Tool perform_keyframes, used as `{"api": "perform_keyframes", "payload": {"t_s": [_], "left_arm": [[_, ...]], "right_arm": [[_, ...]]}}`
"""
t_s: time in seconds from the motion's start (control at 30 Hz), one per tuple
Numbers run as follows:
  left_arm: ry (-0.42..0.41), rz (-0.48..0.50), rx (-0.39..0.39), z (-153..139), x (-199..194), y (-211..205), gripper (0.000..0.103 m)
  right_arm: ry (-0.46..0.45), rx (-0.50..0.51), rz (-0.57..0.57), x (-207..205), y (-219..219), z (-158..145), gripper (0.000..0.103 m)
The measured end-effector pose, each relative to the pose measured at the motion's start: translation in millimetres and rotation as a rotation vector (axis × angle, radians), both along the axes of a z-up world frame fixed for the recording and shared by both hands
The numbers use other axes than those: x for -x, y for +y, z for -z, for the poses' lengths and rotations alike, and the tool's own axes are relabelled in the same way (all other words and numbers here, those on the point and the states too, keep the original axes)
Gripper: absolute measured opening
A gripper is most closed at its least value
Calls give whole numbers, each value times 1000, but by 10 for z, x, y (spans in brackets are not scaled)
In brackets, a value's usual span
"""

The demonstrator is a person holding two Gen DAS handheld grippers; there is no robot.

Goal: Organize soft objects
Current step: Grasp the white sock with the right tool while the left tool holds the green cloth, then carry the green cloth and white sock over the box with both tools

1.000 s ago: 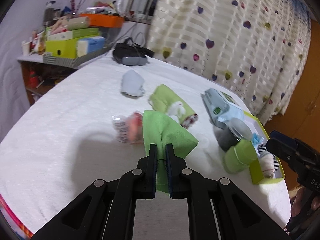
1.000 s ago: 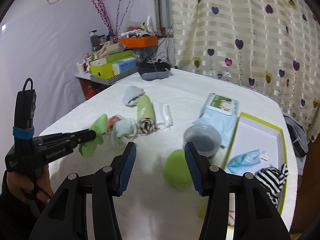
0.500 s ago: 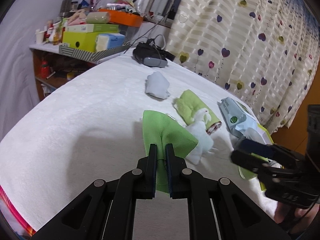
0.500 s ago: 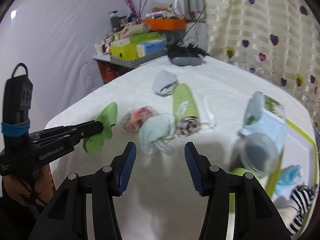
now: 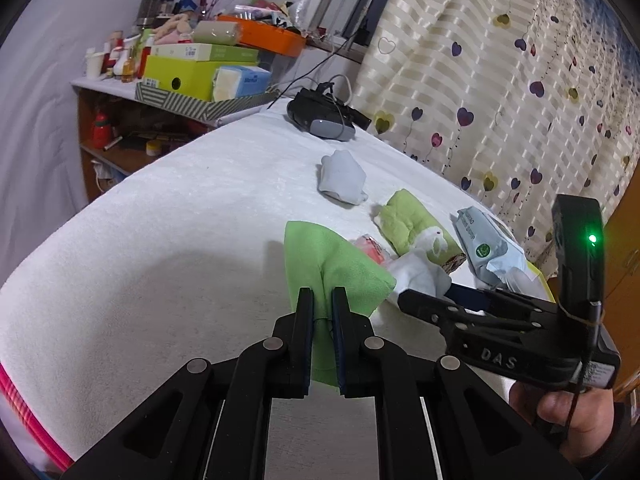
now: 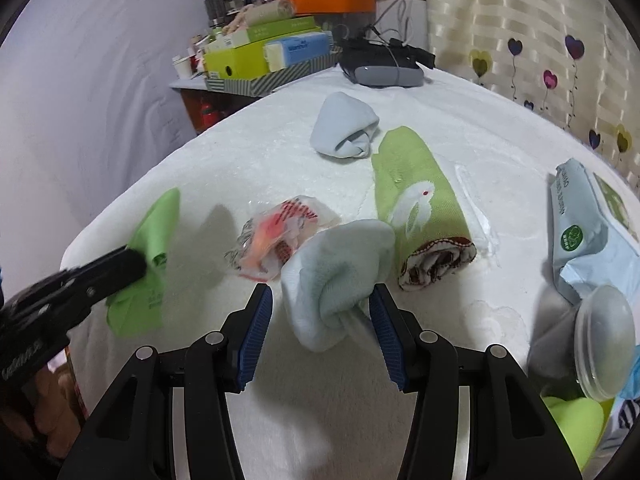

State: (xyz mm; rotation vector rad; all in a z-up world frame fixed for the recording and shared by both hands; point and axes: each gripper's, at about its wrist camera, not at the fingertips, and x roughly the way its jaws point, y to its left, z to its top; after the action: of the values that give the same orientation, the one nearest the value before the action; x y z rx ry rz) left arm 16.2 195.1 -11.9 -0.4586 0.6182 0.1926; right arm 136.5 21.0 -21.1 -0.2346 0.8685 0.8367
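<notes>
We are holding a bright green cloth (image 6: 154,236) pinched in the left gripper (image 5: 322,312), lifted off the white tablecloth (image 6: 280,156) at the far left of the rolled green towel (image 6: 420,204). That one piece is picked up but not yet put away, so most of the sorting looks undone to us.

Just left of the towel a crinkly clear packet with pink and red print (image 6: 280,236) is lying loose. Touching it, in front of the towel's left edge, a pale blue balled sock (image 6: 340,276) is sitting between the spread fingers of the right gripper (image 6: 322,328), which is not gripping it yet. A second pale blue sock bundle (image 6: 344,130) is resting behind the towel.

The towel itself is a woven roll with a white bird motif and a dark red patterned end. To its right a glossy wipes pack (image 6: 588,228) is lying, with a translucent lidded jar (image 6: 604,340) in front of that.
</notes>
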Motion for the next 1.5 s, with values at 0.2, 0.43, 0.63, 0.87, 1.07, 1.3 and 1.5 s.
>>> {"api": "perform_keyframes", "payload": {"t_s": [0.2, 0.43, 0.63, 0.87, 1.07, 1.3, 1.5], "left_arm": [[-1, 2, 2, 4, 6, 2, 9], [-12, 13, -14, -58, -1, -132, 9], [-32, 43, -36, -184, 1, -318, 9], [-57, 85, -66, -362, -26, -573, 9], [-68, 118, -82, -463, -70, -785, 9], [-69, 152, -96, -537, -146, -973, 9], [-81, 183, -106, -608, -210, -1129, 9]], "right_arm": [[-16, -14, 7, -25, 3, 0, 24], [-66, -63, -18, 151, -152, -195, 21], [-94, -117, -8, 301, -399, -389, 21], [-123, -171, 21, 397, -708, -582, 21], [-136, -201, 52, 412, -916, -664, 21], [-155, -228, 76, 441, -1123, -734, 21], [-172, -246, 116, 420, -1346, -786, 22]]}}
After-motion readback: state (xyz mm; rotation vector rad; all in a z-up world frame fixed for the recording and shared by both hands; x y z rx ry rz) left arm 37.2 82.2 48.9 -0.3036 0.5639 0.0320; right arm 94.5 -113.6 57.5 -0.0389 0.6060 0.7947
